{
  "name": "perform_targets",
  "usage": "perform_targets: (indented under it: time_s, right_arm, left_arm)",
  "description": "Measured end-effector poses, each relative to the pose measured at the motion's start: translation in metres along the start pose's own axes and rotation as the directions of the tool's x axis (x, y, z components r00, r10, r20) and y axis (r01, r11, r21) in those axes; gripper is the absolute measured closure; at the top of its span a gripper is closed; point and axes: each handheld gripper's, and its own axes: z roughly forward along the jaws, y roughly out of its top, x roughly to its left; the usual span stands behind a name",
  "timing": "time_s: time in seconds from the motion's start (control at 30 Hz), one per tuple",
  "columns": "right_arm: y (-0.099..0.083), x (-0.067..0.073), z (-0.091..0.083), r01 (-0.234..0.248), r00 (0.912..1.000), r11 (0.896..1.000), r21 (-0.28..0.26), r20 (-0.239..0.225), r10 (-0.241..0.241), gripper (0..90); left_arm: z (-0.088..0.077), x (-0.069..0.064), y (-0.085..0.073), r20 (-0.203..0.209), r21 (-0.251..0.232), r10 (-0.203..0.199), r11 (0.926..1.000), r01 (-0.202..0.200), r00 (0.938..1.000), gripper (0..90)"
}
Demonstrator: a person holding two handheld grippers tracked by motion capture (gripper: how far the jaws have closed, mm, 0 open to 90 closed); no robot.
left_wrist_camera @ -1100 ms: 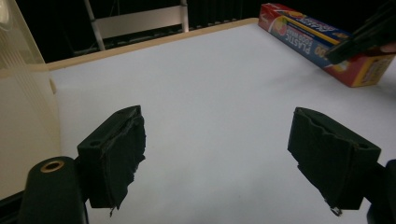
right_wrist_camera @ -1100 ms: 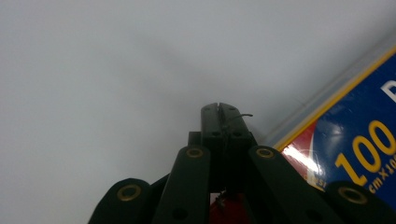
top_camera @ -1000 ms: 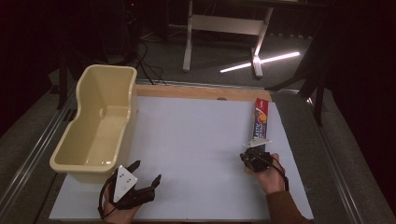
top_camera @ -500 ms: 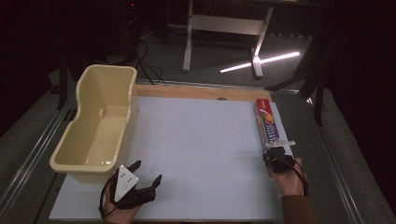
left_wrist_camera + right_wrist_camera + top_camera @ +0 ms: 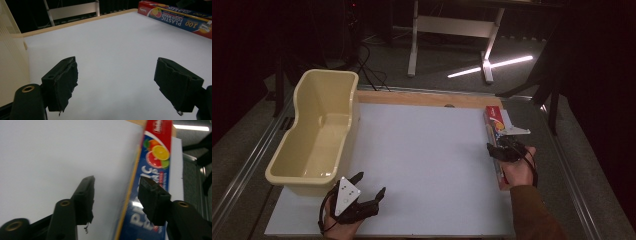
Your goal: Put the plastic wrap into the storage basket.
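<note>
Overhead, the high view takes in the whole white table [image 5: 427,165]: the left gripper [image 5: 368,191] rests near the front edge, just ahead of the person's left hand [image 5: 339,222], with a cream plastic tub [image 5: 319,132] standing just beyond and to the left of its jaws. The right gripper [image 5: 498,148] sits at the table's right side, held by the right hand [image 5: 517,170], directly over a long box of plastic food wrap [image 5: 495,125] that lies along that edge.

The left gripper view adds what the overhead cannot: its jaws stand wide apart, released, with nothing but bare white surface between them. The tub's wall [image 5: 10,57] rises at the far left of that view, beside the left jaw, and the food wrap box [image 5: 175,18] lies well beyond the right jaw, its "PLASTIC FOOD WRAP" lettering readable.

The right gripper view shows the box [image 5: 152,170] close up, with its citrus picture ahead of the jaws. These jaws are also parted, though less widely. The box's near-left edge runs up through the gap between them; the right jaw lies over the box's printed face, while the left jaw is over bare table. Whether the right jaw touches the box cannot be told, and nothing is clamped.
</note>
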Motion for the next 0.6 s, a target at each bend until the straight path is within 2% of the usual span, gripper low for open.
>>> perform_targets:
  time_s: [0.07, 0.17, 0.23, 0.27, 0.4, 0.43, 0.47, 0.5, 0.53, 0.6]
  right_arm:
    - [0.003, -0.004, 0.003, -0.011, 0.9999, 1.000, 0.008, 0.009, 0.011, 45.1]
    - [0.011, -0.015, 0.012, -0.047, 0.9980, 0.998, 0.036, 0.045, 0.046, 38.8]
    - [0.016, -0.023, 0.020, -0.073, 0.9962, 0.995, 0.068, 0.053, 0.069, 34.8]
    - [0.021, -0.029, 0.029, -0.101, 0.9937, 0.989, 0.103, 0.059, 0.096, 31.1]
    - [0.023, -0.035, 0.039, -0.116, 0.9926, 0.984, 0.138, 0.053, 0.109, 26.6]
    - [0.023, -0.037, 0.043, -0.129, 0.9913, 0.979, 0.158, 0.047, 0.123, 25.1]
    - [0.022, -0.041, 0.051, -0.156, 0.9876, 0.968, 0.195, 0.053, 0.148, 23.7]
    - [0.022, -0.041, 0.051, -0.156, 0.9876, 0.968, 0.195, 0.053, 0.148, 23.7]
    - [0.022, -0.044, 0.054, -0.170, 0.9854, 0.964, 0.205, 0.049, 0.163, 23.4]
    - [0.021, -0.049, 0.059, -0.196, 0.9802, 0.956, 0.217, 0.069, 0.186, 23.4]
  left_arm:
    - [0.000, 0.000, 0.000, 0.000, 0.001, 0.000, 1.0000, 0.000, 1.0000, 18.9]
    - [0.001, -0.001, 0.000, 0.002, 0.002, -0.001, 1.0000, 0.001, 1.0000, 18.9]
    - [0.001, -0.001, 0.000, 0.002, 0.004, 0.001, 1.0000, -0.001, 1.0000, 18.9]
    - [0.001, -0.001, 0.000, 0.002, 0.003, 0.002, 1.0000, -0.002, 1.0000, 18.9]
    - [0.001, 0.000, 0.000, -0.001, 0.002, -0.002, 1.0000, 0.002, 1.0000, 18.9]
    - [0.001, 0.000, 0.000, -0.001, 0.002, -0.005, 1.0000, 0.005, 1.0000, 18.9]
    - [0.001, 0.000, 0.000, -0.001, 0.003, -0.007, 1.0000, 0.007, 1.0000, 18.9]
    - [0.001, 0.000, -0.001, -0.001, 0.003, -0.007, 1.0000, 0.007, 1.0000, 18.9]
    - [0.001, 0.000, 0.000, -0.001, 0.003, -0.005, 1.0000, 0.005, 1.0000, 18.9]
    - [0.001, 0.000, 0.000, 0.003, 0.005, -0.003, 1.0000, 0.003, 1.0000, 18.9]
